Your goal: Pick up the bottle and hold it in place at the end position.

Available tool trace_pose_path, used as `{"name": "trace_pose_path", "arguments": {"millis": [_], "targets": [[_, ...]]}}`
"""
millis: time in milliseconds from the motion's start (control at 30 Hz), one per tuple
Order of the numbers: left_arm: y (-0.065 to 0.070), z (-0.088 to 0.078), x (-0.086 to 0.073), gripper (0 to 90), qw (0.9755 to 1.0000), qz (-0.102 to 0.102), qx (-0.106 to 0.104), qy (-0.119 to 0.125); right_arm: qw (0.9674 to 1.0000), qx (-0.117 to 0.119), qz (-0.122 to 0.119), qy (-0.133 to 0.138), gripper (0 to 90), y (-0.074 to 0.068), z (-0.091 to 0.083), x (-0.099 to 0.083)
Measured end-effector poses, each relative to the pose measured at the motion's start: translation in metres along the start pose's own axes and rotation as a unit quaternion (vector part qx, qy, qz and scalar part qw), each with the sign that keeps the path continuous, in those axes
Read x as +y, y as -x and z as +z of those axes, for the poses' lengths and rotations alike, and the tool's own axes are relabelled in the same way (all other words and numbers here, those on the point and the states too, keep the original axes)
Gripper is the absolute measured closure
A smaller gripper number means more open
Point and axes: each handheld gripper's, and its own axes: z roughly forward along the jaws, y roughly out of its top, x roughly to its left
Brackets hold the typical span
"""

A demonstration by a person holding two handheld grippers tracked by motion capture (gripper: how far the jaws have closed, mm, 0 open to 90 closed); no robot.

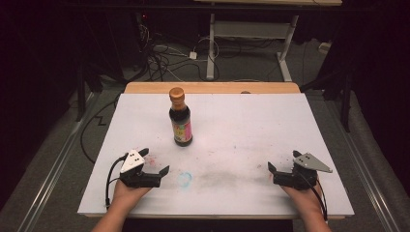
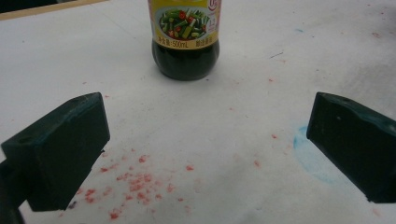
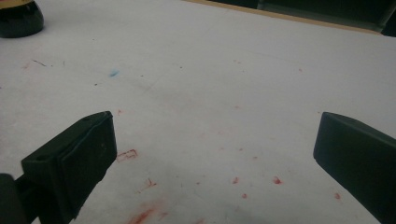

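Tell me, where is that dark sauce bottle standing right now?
The bottle stands upright on the white table, left of centre in the high view, toward the far edge. It is ahead of the open left gripper, which is nearer than the right gripper.

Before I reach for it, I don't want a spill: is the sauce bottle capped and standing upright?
Yes. The dark sauce bottle stands upright on the white table, and its orange-brown cap is on.

Each hand holds a black two-jaw gripper. The left gripper (image 1: 154,161) carries a white three-cornered plate with dark screw dots and trails a black cable. The right gripper (image 1: 283,162) bears a grey three-cornered plate, cable likewise black. Jaw pads (image 2: 63,149) are blocky, matte, with small holes. Forearms show no sleeves.
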Motion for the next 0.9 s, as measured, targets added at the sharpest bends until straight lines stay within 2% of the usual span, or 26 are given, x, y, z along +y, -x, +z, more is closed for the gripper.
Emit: {"name": "trace_pose_path", "arguments": {"millis": [200,233,267,533,567,900], "targets": [[0.0001,-0.0005,0.0005,0.9,1.0000,-0.003,-0.001,-0.003,1.0000,0.001,0.000,-0.001,0.2,0.0001,0.0002,0.0001],[-0.0009,-0.0008,0.0010,1.9,1.0000,0.004,-0.005,-0.006,1.0000,0.001,0.000,-0.001,0.2,0.0002,0.0002,0.0001],[-0.0008,-0.0007,0.0011,1.9,1.0000,0.003,-0.005,-0.006,1.0000,0.001,0.000,-0.001,0.2,0.0002,0.0002,0.0001],[-0.0005,-0.0013,0.0019,10.2,0.9999,-0.003,-0.005,-0.008,1.0000,0.004,0.002,-0.001,2.0,0.0011,0.0001,0.0001],[-0.0005,-0.0014,0.0020,13.7,0.9999,-0.004,-0.005,-0.009,1.0000,0.005,0.002,-0.001,2.4,0.0010,0.0002,0.0001],[-0.0006,-0.0011,0.0034,19.2,0.9999,-0.008,-0.005,-0.012,1.0000,0.006,0.002,-0.002,3.3,0.0012,0.0004,0.0002]]}}
